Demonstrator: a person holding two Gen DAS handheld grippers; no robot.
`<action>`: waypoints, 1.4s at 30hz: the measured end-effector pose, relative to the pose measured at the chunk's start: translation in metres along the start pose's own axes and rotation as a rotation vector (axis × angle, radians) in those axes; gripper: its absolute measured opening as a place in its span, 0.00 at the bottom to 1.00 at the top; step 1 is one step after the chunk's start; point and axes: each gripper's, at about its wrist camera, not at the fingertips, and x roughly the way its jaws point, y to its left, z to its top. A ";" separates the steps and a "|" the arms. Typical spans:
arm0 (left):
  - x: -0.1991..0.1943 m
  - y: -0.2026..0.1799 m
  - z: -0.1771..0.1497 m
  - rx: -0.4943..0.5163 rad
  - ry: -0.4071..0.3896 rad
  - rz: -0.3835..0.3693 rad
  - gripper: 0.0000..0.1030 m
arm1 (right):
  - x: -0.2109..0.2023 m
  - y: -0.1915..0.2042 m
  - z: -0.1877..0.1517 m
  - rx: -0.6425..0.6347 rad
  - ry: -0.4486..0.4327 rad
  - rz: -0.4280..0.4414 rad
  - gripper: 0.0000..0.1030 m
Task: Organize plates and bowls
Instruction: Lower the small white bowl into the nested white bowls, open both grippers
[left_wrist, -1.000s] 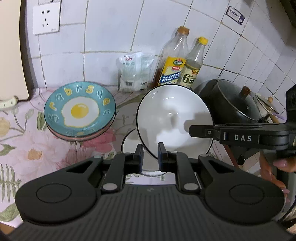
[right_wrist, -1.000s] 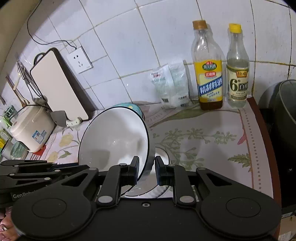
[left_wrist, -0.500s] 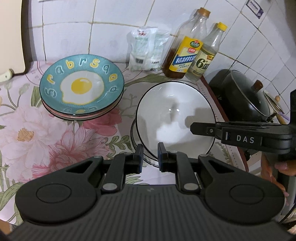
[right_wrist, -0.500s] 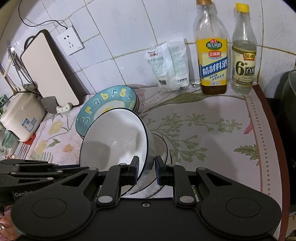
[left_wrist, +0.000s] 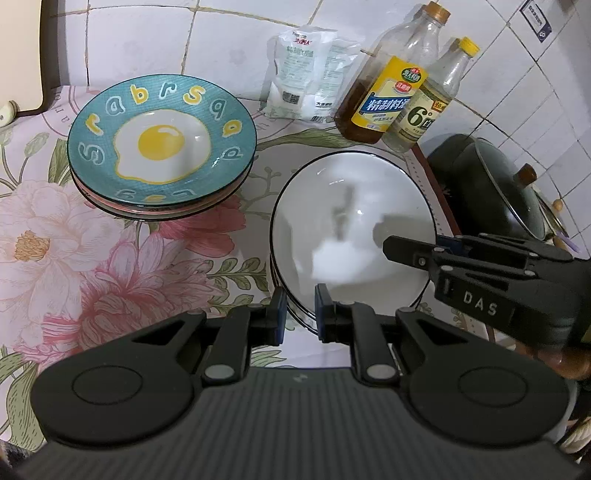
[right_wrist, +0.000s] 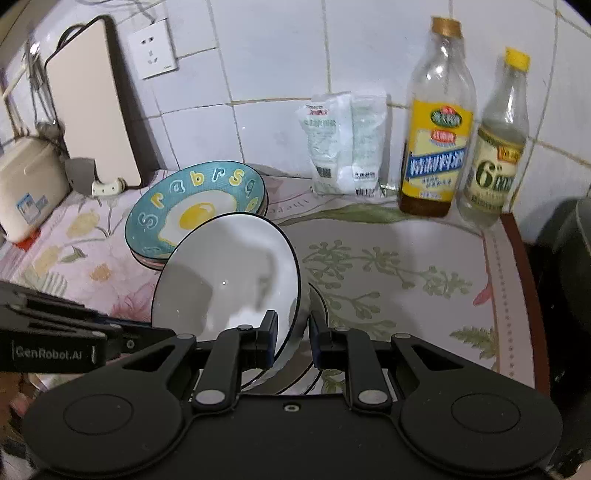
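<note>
A white bowl (left_wrist: 351, 221) with a thin black rim hangs tilted between both grippers. My left gripper (left_wrist: 299, 315) is shut on its near rim. My right gripper (right_wrist: 291, 338) is shut on the opposite rim and shows in the left wrist view (left_wrist: 400, 251) as well. Directly under the held bowl (right_wrist: 221, 273) lies a second black-rimmed white dish (right_wrist: 318, 299), mostly hidden. To the left, a teal plate with a fried-egg picture (left_wrist: 162, 144) tops a small stack of plates (left_wrist: 122, 208) on the floral cloth.
Against the tiled wall stand two bottles (right_wrist: 436, 147), (right_wrist: 495, 162) and a white bag (right_wrist: 343, 147). A dark lidded pot (left_wrist: 495, 192) sits off the counter's right edge. A cutting board (right_wrist: 92, 110) and a cream appliance (right_wrist: 26, 184) stand at the far left.
Both grippers have sunk with the white bowl, bringing it down close over the dish beneath. Both views have tipped further down toward the counter.
</note>
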 end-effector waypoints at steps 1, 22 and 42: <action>0.000 0.000 0.001 -0.003 0.002 0.001 0.14 | 0.000 0.002 0.000 -0.017 -0.004 -0.008 0.21; 0.000 0.009 -0.003 -0.014 -0.027 -0.015 0.17 | -0.005 0.023 -0.014 -0.177 -0.071 -0.143 0.26; -0.060 0.002 -0.059 0.112 -0.380 -0.001 0.37 | -0.084 0.003 -0.089 -0.141 -0.365 0.065 0.68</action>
